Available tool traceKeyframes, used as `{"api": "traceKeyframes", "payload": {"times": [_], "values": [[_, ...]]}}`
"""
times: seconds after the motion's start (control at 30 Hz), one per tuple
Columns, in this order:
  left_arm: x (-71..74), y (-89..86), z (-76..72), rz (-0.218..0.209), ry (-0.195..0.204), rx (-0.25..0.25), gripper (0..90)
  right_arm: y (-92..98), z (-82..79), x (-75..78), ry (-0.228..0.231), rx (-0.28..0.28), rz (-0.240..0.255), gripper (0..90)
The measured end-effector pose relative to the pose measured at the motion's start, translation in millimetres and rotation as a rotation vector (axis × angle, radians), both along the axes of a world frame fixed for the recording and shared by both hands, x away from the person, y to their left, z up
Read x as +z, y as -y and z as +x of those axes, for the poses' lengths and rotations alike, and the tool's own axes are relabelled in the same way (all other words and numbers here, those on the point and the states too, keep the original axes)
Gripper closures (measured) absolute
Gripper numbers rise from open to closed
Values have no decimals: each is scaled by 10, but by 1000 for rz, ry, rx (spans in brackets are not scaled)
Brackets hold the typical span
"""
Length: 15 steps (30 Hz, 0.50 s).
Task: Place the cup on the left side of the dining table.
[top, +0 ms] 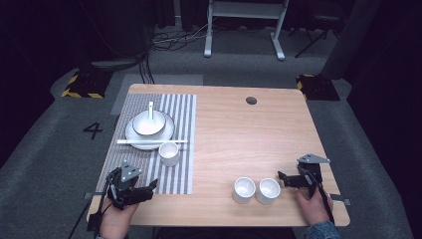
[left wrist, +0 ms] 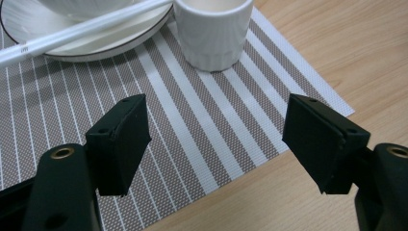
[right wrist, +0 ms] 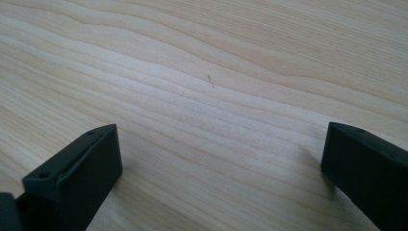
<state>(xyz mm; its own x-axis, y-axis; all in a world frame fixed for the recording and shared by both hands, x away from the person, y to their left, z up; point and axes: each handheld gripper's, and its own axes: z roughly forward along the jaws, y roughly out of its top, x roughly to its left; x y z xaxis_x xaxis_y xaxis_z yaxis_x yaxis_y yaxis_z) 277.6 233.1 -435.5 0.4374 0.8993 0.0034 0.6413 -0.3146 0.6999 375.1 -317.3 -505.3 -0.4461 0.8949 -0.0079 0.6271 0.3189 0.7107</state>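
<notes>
The left tool hovers over the striped mat, jaws spread and holding nothing; a white cup stands ahead, beside the plate. The right tool, also spread, is near two cups on the table.

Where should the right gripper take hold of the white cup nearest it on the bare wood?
Probably across the rim and upper wall of the nearest cup, coming from the right gripper's side. The cup stands upright, its mouth open, and the second cup stands close on its far side, so that side looks blocked. The jaws stand open.
</notes>
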Motion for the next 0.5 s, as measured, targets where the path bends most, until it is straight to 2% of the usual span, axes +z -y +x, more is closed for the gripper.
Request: {"api": "traceKeyframes", "payload": {"times": [0.17,0.33,0.43,0.5], "values": [[-88,-67,-21,-6,-15,7,232,0,0,0,0,0,0,5],[-197,-151,-13,-5,-48,13,231,0,0,0,0,0,0,5],[-282,-213,6,-31,-81,3,232,0,0,0,0,0,0,5],[-327,-250,14,-43,-84,8,232,1,-1,0,0,1,0,5]]}}
